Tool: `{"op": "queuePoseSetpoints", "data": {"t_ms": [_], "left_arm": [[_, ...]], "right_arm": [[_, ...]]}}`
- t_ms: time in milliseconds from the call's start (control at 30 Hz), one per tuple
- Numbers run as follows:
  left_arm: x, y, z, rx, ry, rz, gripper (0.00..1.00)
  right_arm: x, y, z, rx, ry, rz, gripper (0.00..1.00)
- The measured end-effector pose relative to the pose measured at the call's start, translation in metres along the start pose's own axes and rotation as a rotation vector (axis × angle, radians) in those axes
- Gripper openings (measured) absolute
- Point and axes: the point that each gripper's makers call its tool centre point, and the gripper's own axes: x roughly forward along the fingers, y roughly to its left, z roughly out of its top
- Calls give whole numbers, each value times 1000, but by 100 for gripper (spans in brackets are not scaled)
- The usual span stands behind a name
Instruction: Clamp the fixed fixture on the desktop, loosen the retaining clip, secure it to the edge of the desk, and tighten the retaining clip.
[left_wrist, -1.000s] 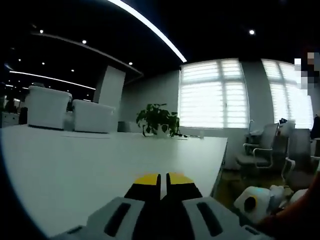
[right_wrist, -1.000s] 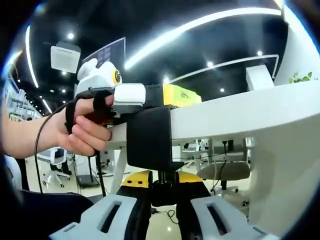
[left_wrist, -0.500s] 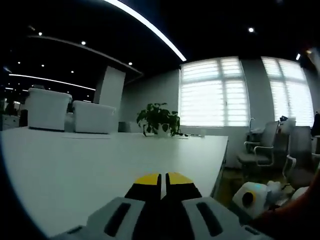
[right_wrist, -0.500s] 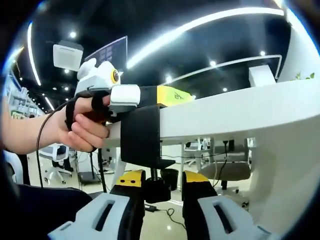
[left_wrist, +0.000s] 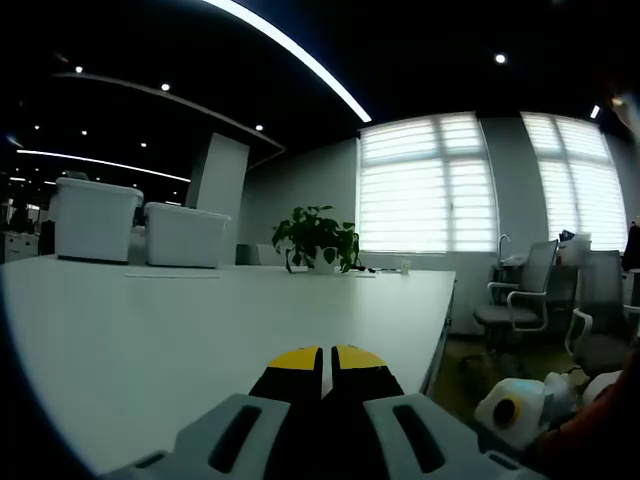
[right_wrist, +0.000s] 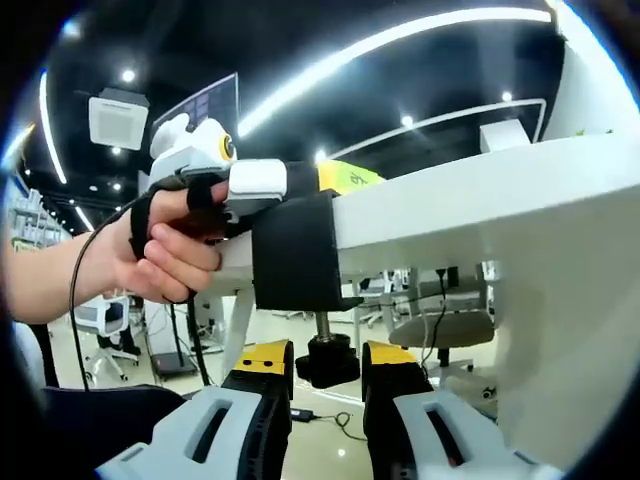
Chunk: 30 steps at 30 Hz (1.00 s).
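Left gripper (left_wrist: 322, 358) lies low over the white desk (left_wrist: 150, 330), pointing across the top toward the windows; its yellow-tipped jaws are pressed together with only a thin slit between, and what they pinch, if anything, can't be seen from the left gripper view. In the right gripper view the same left gripper (right_wrist: 345, 178) is seen from the side, gripped by a person's hand (right_wrist: 170, 250) in a black strap, forearm level with the desk edge, its yellow tip lying on top of the black fixture (right_wrist: 295, 260). That fixture hooks over the desk edge (right_wrist: 480, 200), one black block hanging down the side, with one screw stem and round black knob (right_wrist: 328, 362) underneath. Right gripper (right_wrist: 327, 362) points up from below the desk, jaws spread apart on either side of the knob, not closed on it; contact unclear. On the far desk: two white bins (left_wrist: 95, 215), lids on, contents not visible, and one potted plant (left_wrist: 316, 240). Two office chairs (left_wrist: 520, 295) stand by the windows.
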Motion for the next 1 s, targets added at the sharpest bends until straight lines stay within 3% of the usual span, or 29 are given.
{"op": "queuePoseSetpoints", "data": {"t_ms": [133,333,500,600,733,933,1000], "left_arm": [[0,1,-1,3,0,-4,4],[0,2,-1,4,0,-4,4],[0,1,-1,5,0,-4,4],[0,1,-1,5,0,-5,4],[0,0,-1,4,1,-6,4],[0,-1,-1,4,1,-6,4],[0,-1,-1,3,1,-7,4]], "right_arm": [[5,3,-5,-47,23,-23,32],[8,-7,-6,-45,22,-40,25],[7,-3,-6,-69,22,27,25],[7,4,-10,-168,60,142,25],[8,5,-11,-173,63,229,25],[6,5,-10,-147,51,250,25],[7,3,-9,-177,47,217,28]]}}
